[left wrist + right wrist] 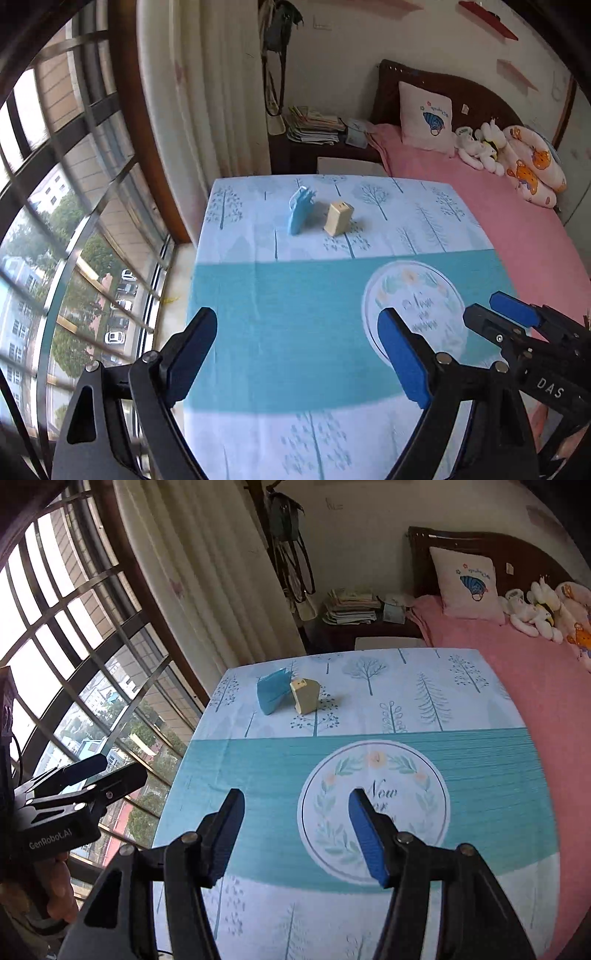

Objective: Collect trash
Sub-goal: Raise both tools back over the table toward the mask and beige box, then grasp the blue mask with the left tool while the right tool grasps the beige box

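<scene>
Two pieces of trash stand close together near the far left of the table [280, 295]: a crumpled blue packet [301, 214] [273, 696] and, right of it, a small beige carton [339, 218] [304, 698]. My left gripper [297, 321] hovers over the table's near left part, open wide, with nothing between its blue pads. My right gripper [295, 799] hangs over the round wreath print on the cloth [373, 812], also open and empty. Both grippers are well short of the trash. Each shows in the other's view, the right gripper [484, 304] at the right edge and the left gripper [122, 766] at the left.
A pink bed [517, 229] with a pillow [426, 118] and soft toys [480, 147] runs along the table's right side. A barred window [74, 221] and a curtain [207, 92] are on the left. A dark nightstand with stacked books [314, 125] stands behind the table.
</scene>
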`<state>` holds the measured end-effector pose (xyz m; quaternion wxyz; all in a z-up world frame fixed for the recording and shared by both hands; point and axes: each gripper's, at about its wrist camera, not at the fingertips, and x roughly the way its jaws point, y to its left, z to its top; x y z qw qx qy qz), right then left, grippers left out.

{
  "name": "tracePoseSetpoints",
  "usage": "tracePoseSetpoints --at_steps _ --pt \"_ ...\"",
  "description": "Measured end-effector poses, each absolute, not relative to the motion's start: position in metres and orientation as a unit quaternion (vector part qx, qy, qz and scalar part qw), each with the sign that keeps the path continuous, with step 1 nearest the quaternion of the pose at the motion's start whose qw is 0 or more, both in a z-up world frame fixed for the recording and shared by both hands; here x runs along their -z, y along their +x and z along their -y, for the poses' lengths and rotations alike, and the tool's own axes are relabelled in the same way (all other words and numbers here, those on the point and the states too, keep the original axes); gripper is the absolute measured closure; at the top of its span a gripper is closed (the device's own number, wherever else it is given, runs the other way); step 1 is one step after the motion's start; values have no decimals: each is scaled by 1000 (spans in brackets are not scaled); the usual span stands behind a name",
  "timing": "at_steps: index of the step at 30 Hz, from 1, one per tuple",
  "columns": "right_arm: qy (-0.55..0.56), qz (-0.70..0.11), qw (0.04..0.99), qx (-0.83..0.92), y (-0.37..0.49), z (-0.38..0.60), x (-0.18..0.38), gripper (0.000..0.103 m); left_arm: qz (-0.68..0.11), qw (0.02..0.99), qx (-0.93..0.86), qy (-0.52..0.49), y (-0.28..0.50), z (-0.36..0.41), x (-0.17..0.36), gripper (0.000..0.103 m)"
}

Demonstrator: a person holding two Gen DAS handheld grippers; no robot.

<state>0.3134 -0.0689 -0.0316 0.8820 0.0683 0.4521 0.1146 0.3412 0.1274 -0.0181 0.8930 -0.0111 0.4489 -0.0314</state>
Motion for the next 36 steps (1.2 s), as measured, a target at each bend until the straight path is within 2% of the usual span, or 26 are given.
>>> tracePoseSetpoints --at_steps 4,8,11,17,27,30,31,32,34,36 --pt "67 -461 880 -93 381 53 61 44 -462 885 52 8 420 -138 52 16" --pt "74 -476 873 -83 437 40 95 44 -483 873 69 7 483 -143 87 25" --pt "68 -481 871 -79 464 31 116 44 -500 863 79 -9 518 -146 112 27" --pt "52 -495 864 -78 499 15 152 43 -524 846 92 -35 557 -150 146 36" --pt "43 -486 869 -84 530 3 170 43 -533 837 108 -59 588 -152 166 39" --pt "45 -482 870 -92 534 3 171 46 -538 833 111 -61 596 -147 171 52" --pt "47 -481 870 -97 535 3 172 52 -541 831 112 -64 598 -146 172 61" --pt "48 -480 870 -99 536 4 172 57 -545 828 114 -67 602 -144 175 77" --pt "50 -481 868 -108 537 4 172 57 -549 826 110 -68 605 -142 177 97" --pt "46 -479 869 -113 534 4 171 57 -541 833 100 -64 603 -142 175 98"
